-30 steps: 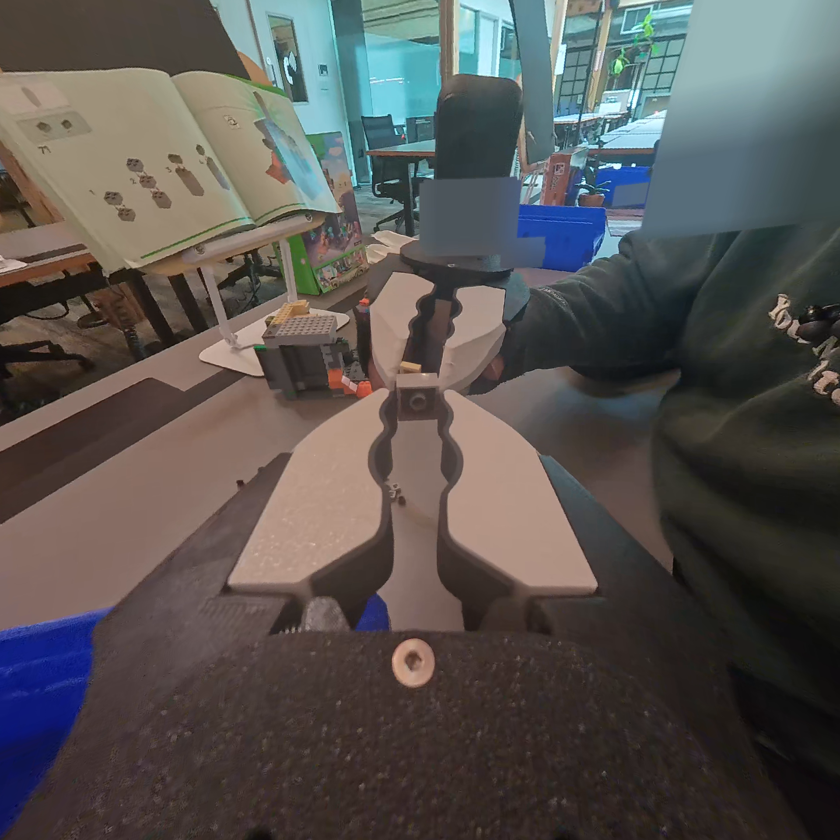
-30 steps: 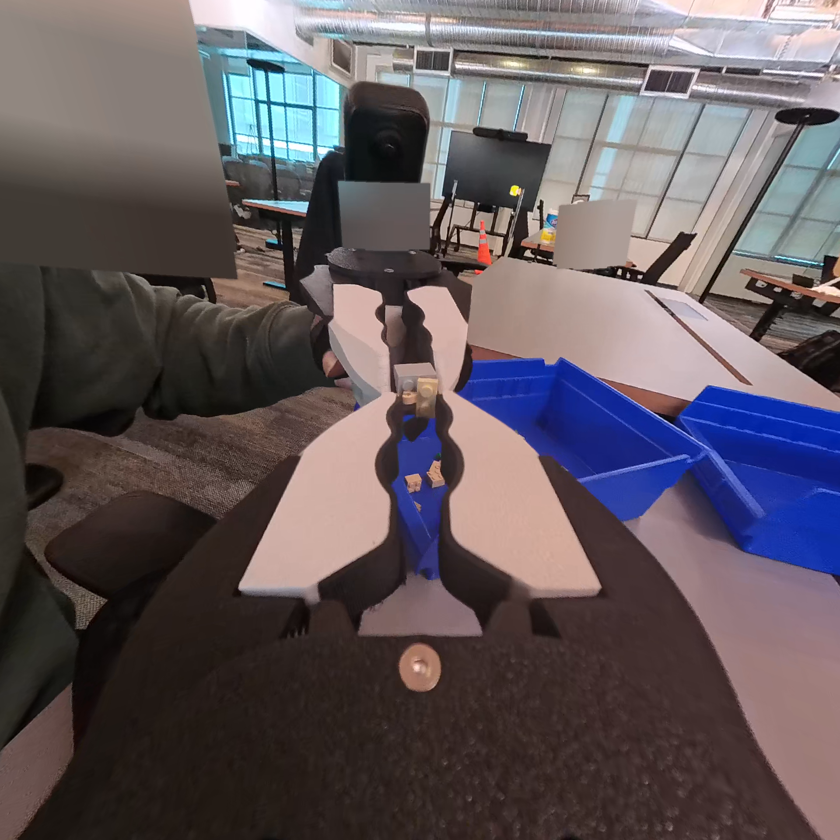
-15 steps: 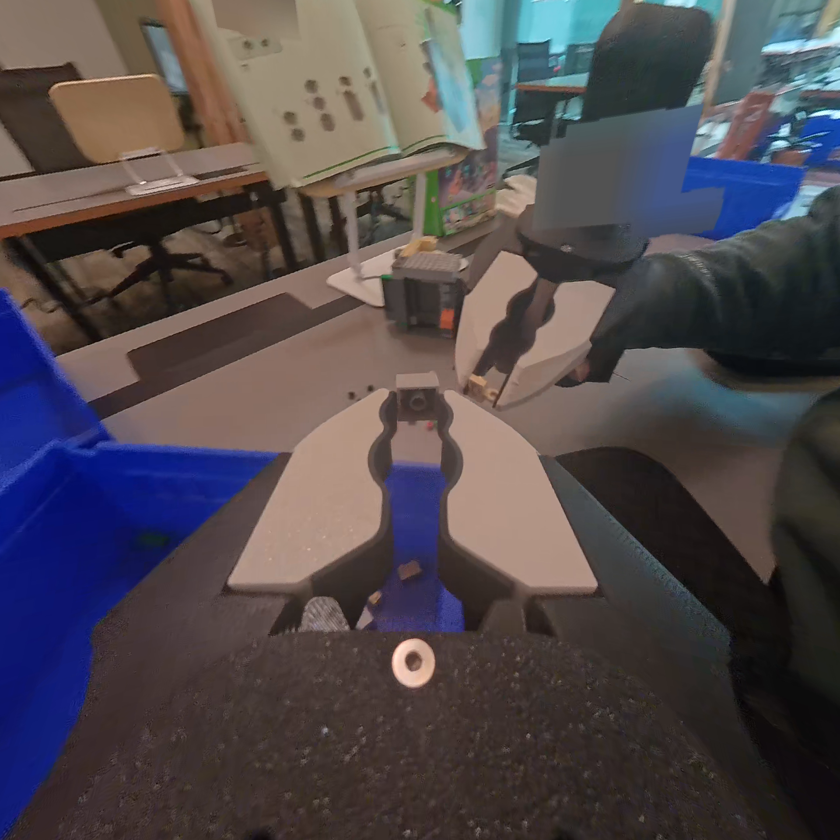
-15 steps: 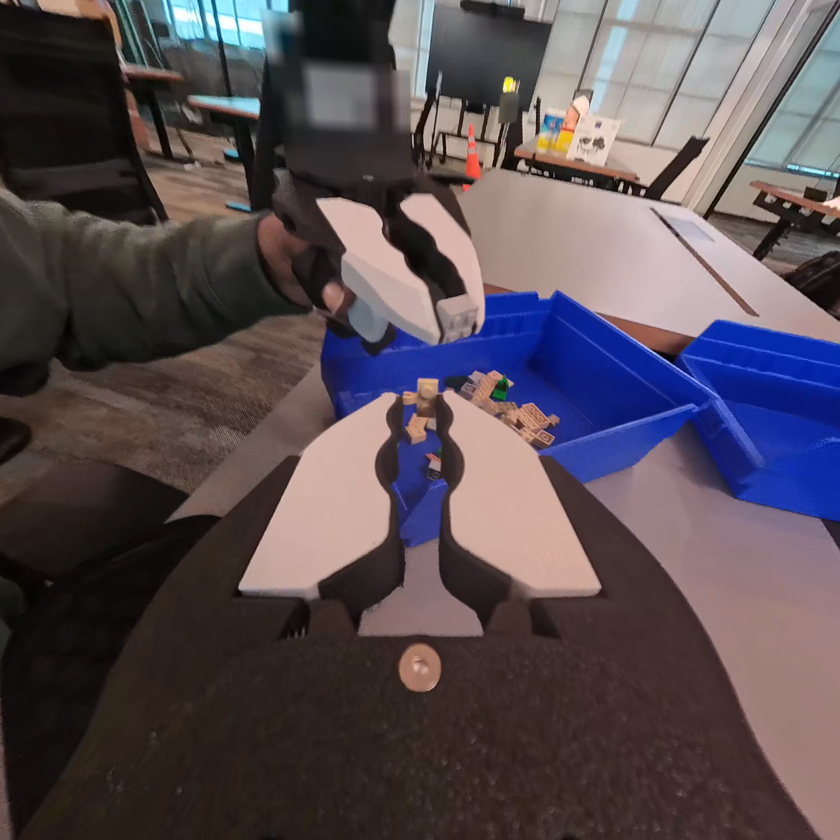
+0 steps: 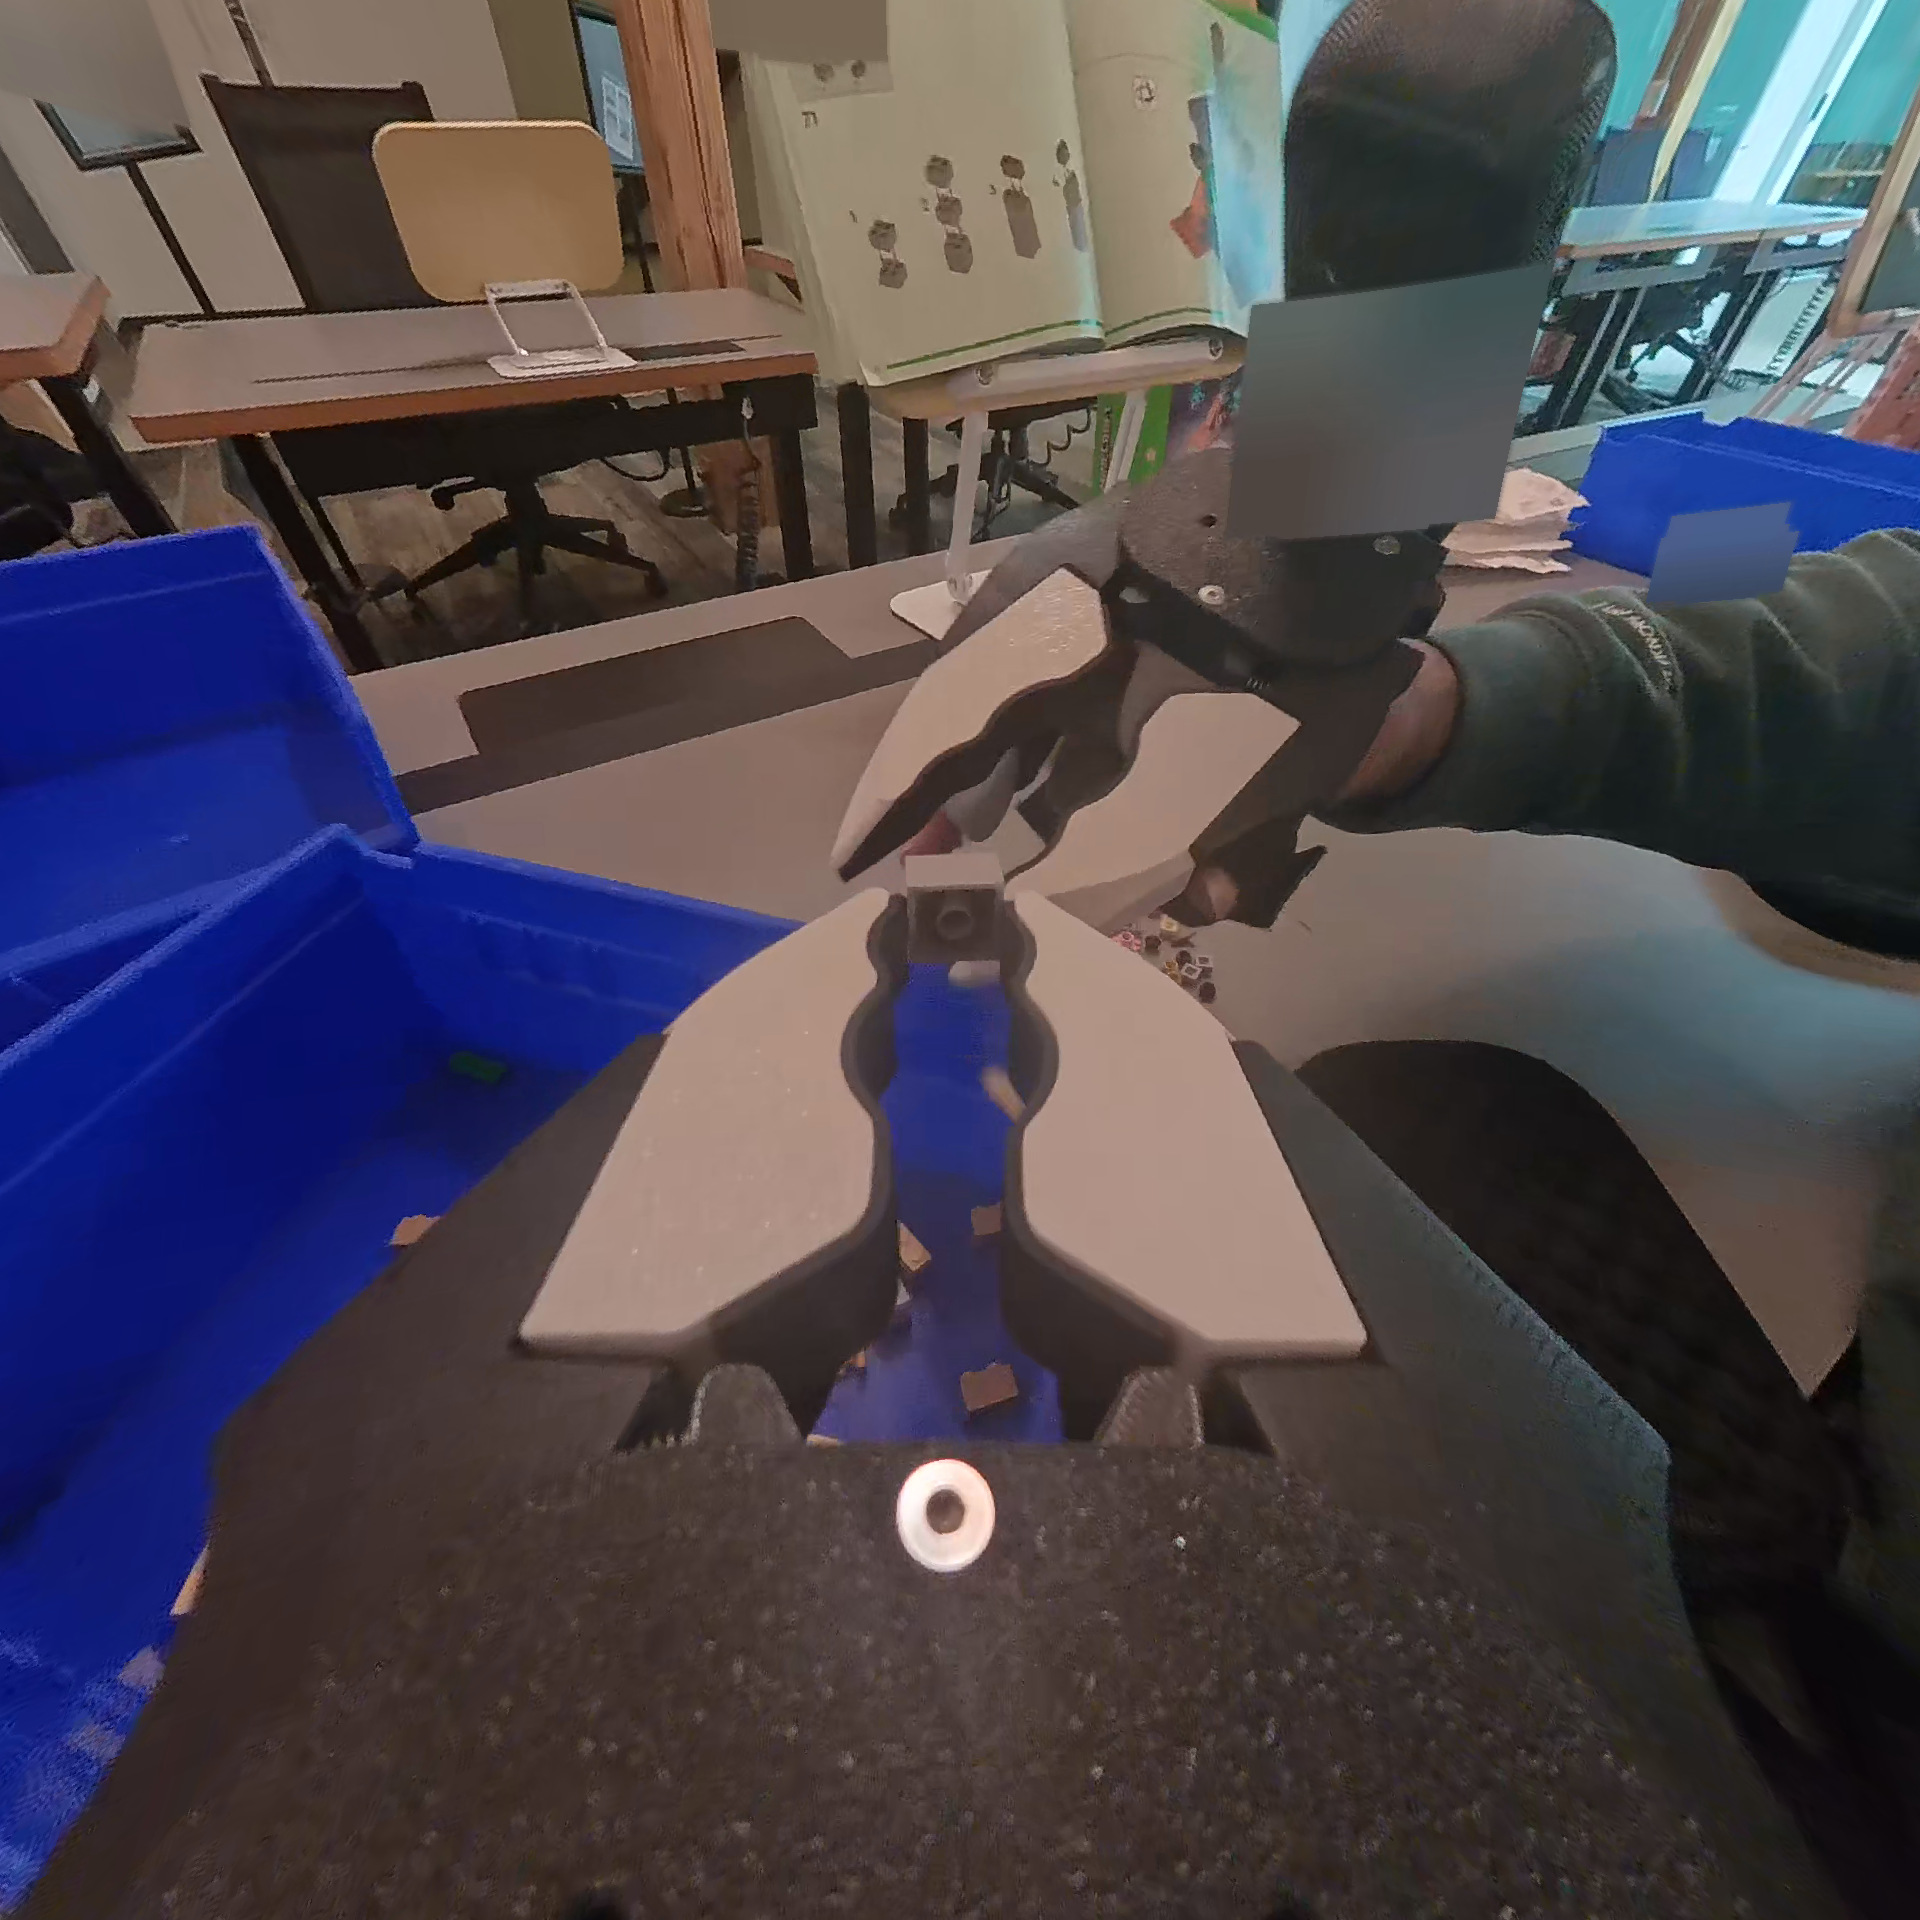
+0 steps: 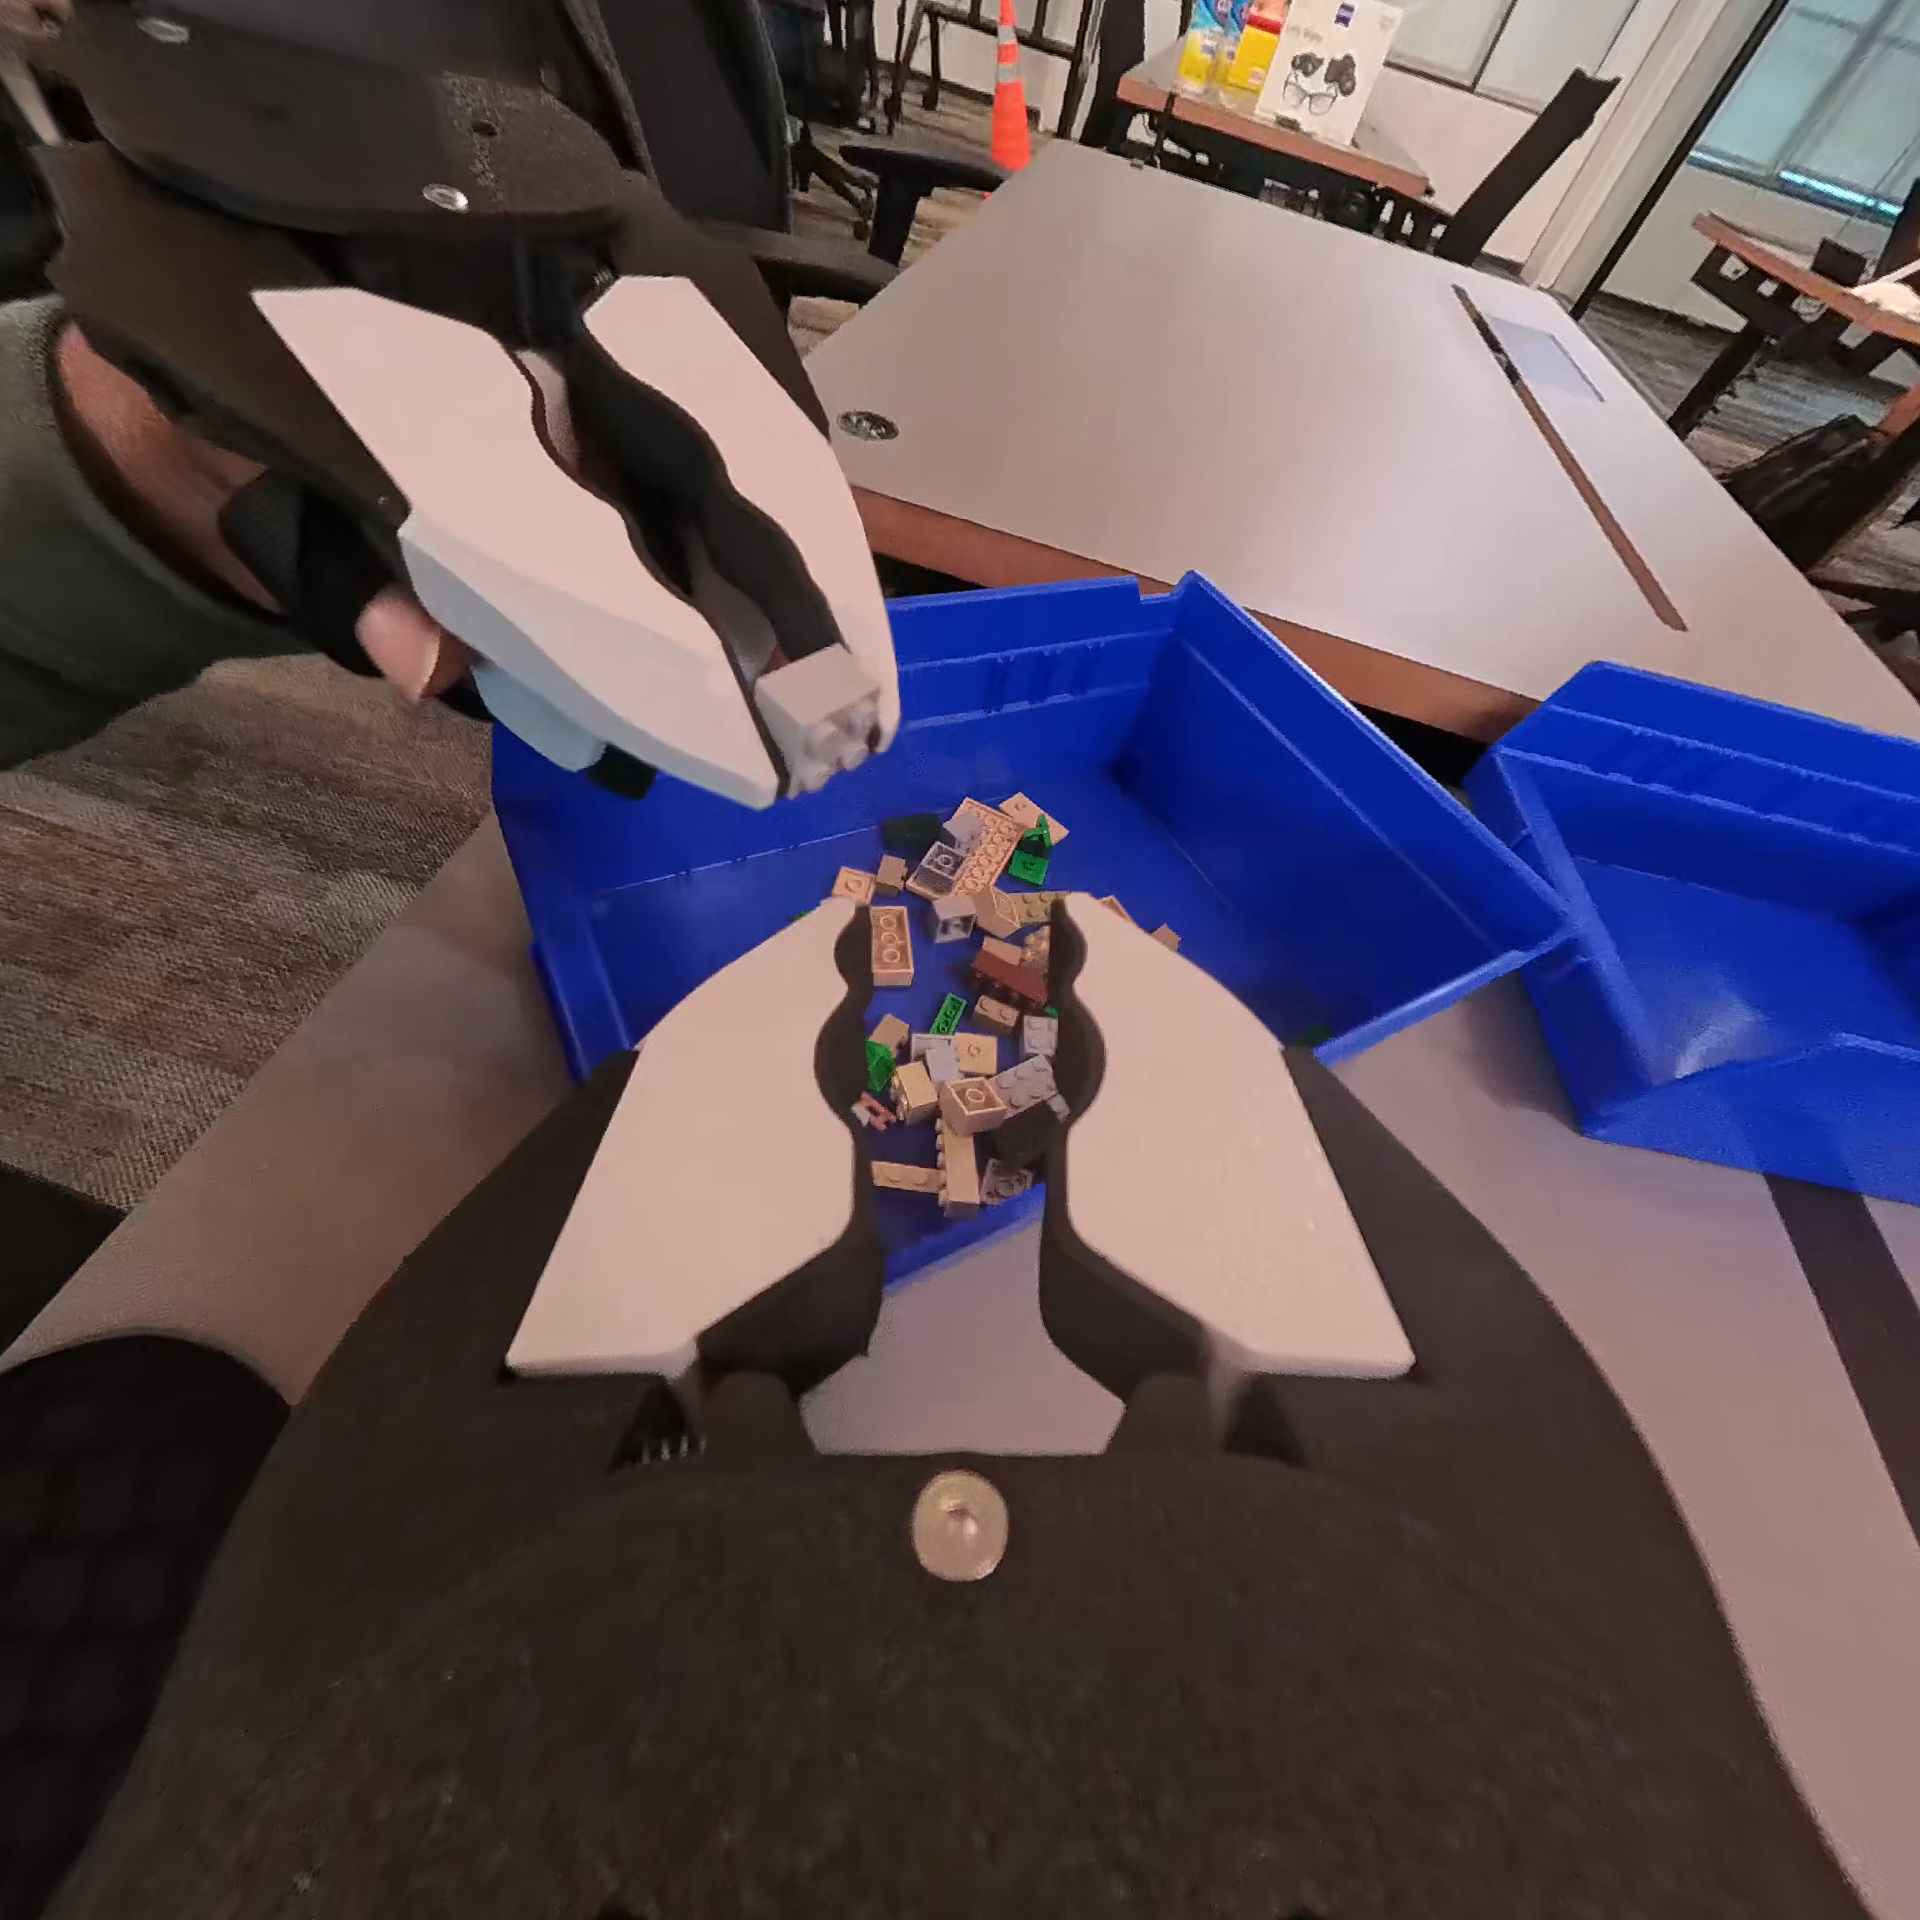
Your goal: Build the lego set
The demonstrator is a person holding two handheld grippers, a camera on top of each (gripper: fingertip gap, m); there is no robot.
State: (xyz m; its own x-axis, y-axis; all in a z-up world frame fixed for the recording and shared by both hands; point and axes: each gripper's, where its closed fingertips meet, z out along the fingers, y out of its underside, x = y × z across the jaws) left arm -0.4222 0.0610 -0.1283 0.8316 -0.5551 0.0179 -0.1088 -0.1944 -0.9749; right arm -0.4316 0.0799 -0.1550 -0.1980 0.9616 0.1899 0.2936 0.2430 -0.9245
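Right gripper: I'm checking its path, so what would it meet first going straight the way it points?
Probably the loose pile of small tan, grey and green plastic bricks in the blue plastic bin; the open right gripper points at it, depth unclear.

We see each gripper (image 5: 954,914) built alike: pale grey scalloped fingers (image 6: 727,1122) on a speckled black body with one silver screw (image 6: 959,1525), gripped from dark green sleeves (image 5: 1683,717).

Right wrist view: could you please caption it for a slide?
Open right tongs above brick-filled blue bin; left tongs grip grey brick.
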